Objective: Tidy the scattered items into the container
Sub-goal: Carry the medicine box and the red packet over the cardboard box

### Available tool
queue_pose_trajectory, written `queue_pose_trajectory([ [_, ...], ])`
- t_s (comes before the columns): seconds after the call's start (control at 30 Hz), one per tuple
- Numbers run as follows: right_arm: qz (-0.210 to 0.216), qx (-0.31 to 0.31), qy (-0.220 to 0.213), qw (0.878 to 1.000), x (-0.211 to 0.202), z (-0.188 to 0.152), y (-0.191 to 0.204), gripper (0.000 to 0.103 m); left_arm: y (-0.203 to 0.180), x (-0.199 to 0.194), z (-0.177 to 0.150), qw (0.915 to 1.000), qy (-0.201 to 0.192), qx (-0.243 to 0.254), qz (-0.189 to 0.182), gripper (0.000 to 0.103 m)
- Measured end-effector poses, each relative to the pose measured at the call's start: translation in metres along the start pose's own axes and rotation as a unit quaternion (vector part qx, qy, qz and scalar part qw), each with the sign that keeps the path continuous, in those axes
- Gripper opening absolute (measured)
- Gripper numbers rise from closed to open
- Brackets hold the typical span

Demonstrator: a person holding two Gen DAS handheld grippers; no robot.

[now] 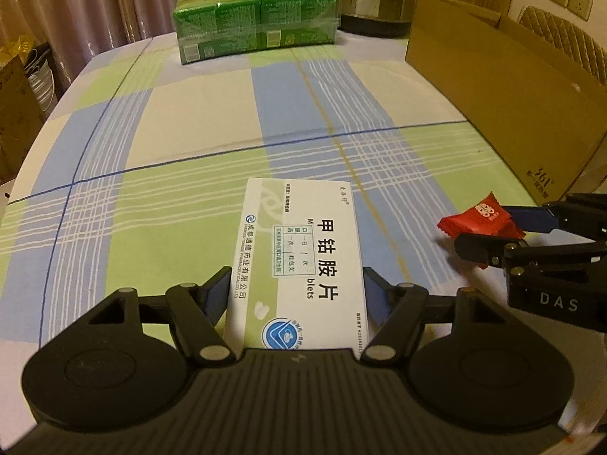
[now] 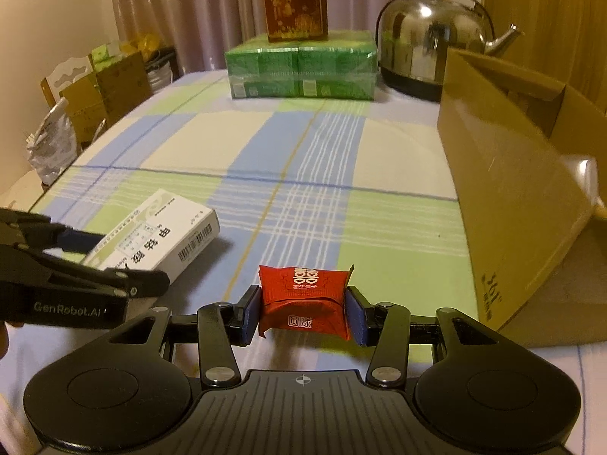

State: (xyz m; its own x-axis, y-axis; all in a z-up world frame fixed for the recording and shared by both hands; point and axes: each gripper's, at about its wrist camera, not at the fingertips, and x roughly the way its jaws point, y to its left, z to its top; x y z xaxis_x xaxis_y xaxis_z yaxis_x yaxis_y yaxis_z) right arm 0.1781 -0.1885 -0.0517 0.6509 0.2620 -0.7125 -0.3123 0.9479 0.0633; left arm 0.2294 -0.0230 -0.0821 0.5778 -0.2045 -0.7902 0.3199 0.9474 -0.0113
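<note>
Left jaws [image 1: 296, 292]: straddling the white medicine box [image 1: 299, 261], pads at or just beside its long sides; whether they press yet I cannot tell.
Medicine box: lying flat on the checked surface [image 1: 189, 144], its near end between the left jaws, long axis running straight ahead along the fingers.
Right jaws [image 2: 303, 313]: clenched on the red candy packet [image 2: 305, 295], one pad on each short side, packet crosswise between the fingers.
Container: the open cardboard box [image 2: 512, 189] stands ahead and to the right of both jaws.
Nearer hand: the right, just beside the box wall; the left is farther.
Coming move, as I judge it: lift and swing rightward over the rim, right hand first.
</note>
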Motion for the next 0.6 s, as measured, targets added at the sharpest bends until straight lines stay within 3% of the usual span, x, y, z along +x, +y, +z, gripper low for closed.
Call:
queue_pose_trajectory([
  [0.33, -0.019, -0.006, -0.073, 0.997, -0.061, 0.026, -0.002, 0.044, -0.019, -0.053, 0.013, 0.9993, -0.035, -0.005, -0.011, 0.067],
  [0.6, -0.077, 0.02, -0.143, 0.986, -0.121, 0.053, -0.06, 0.044, -0.078, -0.081, 0.058, 0.9953, -0.08, 0.022, -0.05, 0.067],
])
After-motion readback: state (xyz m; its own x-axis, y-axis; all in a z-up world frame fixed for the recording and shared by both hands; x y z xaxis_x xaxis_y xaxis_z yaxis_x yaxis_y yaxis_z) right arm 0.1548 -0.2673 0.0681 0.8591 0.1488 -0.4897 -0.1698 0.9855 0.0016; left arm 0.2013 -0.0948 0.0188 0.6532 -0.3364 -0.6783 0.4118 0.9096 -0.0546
